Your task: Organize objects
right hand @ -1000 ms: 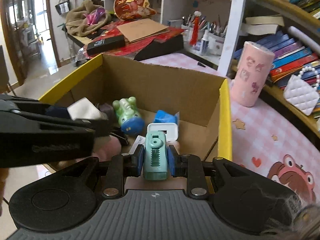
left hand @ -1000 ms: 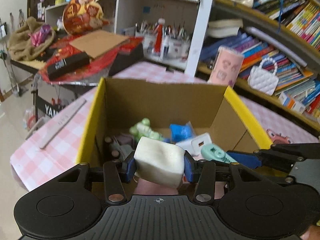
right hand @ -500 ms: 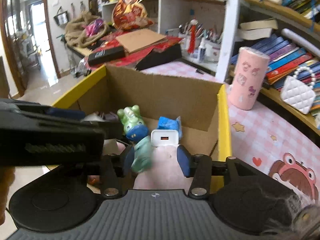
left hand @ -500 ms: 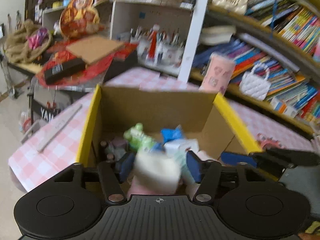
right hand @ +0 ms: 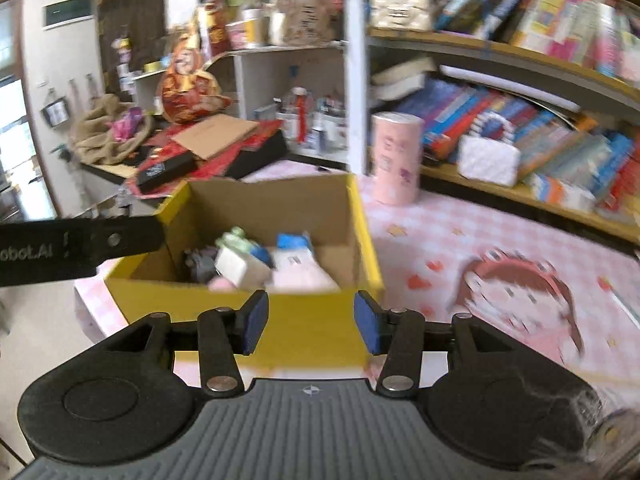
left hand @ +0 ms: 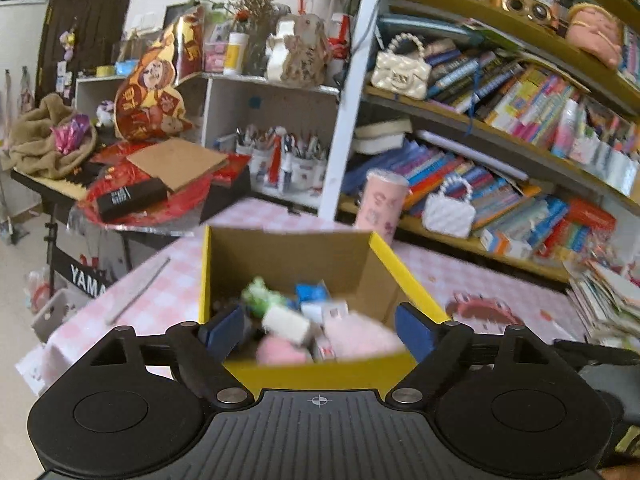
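Bookshelves point(left hand: 520, 128) and a pink-check table point(left hand: 168, 292) are being shown behind, w/ blur across the left wrist view. L gripper point(left hand: 320, 330) is being held w/ jaws wide apart, having just been opening, nothing between the pads. Box point(left hand: 316, 376) is lying just ahead of and below it, its near yellow wall being framed between the fingers. White block point(left hand: 286, 322) is lying inside the box, on top of a heap incl. a green toy point(left hand: 260, 300) and a pink plush point(left hand: 356, 338).

Right wrist view: R gripper point(right hand: 310, 322) is being held part open, jaws having just been opening, nothing clamped. Box point(right hand: 320, 332) is sitting just beyond the tips, w/ the block point(right hand: 238, 266) and plush point(right hand: 300, 278) inside; L gripper's finger point(right hand: 80, 244) is being seen at left, near the box rim.

Risk, as judged: heap is being piled high near the front wall, so the block could be tipped out if the box is being bumped by either gripper, both being close to it.
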{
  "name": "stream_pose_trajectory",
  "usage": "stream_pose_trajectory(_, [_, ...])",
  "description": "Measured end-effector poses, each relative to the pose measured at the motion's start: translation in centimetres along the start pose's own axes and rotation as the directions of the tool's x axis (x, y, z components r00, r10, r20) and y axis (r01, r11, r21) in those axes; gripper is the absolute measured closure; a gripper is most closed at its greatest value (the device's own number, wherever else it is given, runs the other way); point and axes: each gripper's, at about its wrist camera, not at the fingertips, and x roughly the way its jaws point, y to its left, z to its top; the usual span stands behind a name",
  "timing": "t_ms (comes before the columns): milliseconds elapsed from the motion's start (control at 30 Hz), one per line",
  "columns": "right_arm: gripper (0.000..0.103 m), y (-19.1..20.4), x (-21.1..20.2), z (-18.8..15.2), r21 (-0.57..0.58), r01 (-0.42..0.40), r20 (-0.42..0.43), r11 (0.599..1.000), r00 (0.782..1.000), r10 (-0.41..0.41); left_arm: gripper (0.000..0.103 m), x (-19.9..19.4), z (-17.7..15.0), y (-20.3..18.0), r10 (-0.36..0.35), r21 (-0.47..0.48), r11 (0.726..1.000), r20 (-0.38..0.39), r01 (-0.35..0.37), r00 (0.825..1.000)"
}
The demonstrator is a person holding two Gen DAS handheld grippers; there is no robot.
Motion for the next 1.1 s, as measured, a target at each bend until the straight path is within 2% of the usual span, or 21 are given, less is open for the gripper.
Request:
stream_pose_trajectory(100, [0.057, -0.3, -1.9, -2.6, 0.057, 0.072, -0.028, 0.996, 0.997, -0.071, 0.018, -0.8, -1.8, 0.0, -0.003, 0.002, 1.000, -0.040, 0.003, 0.999])
stream_pose_trajectory(167, [0.052, -0.2, -2.9, -4.3, 0.074, 0.131, -0.053, 0.989, 0.990, -0.128, 0.018, -1.4, -2.9, -0.1, 0.008, -0.006, 1.000, -0.057, -0.008, 0.998])
stream_pose_trajectory(233, [0.052, -0.1, -3.9, -5.8, 0.089, 0.176, -0.069, 0.980, 0.983, -0.170, 0.018, -2.1, -4.2, -0.4, 0.011, -0.005, 1.000, -0.072, -0.012, 0.997])
stream_pose_trajectory(367, [0.050, -0.3, -5.9, -8.0, 0.127, 0.277, -0.093, 0.952, 0.959, -0.267, 0.013, -2.9, -6.4, -1.4, 0.031, 0.047, 0.999, -0.097, -0.026, 0.995])
stream_pose_trajectory(533, [0.049, -1.0, -7.8, -9.6, 0.178, 0.363, -0.103, 0.915, 0.931, -0.350, 0.013, -3.2, -7.9, -3.1, 0.008, 0.105, 0.994, -0.128, 0.005, 0.992])
stream_pose_trajectory(767, [0.048, -2.3, -9.7, -10.5, 0.207, 0.427, -0.100, 0.881, 0.904, -0.415, 0.013, -3.5, -9.1, -5.8, -0.012, 0.184, 0.982, -0.139, 0.037, 0.990])
stream_pose_trajectory(1100, [0.038, -4.3, -11.9, -12.4, 0.233, 0.492, -0.109, 0.839, 0.870, -0.480, 0.013, -3.7, -10.5, -8.7, -0.003, 0.232, 0.972, -0.161, 0.041, 0.987])
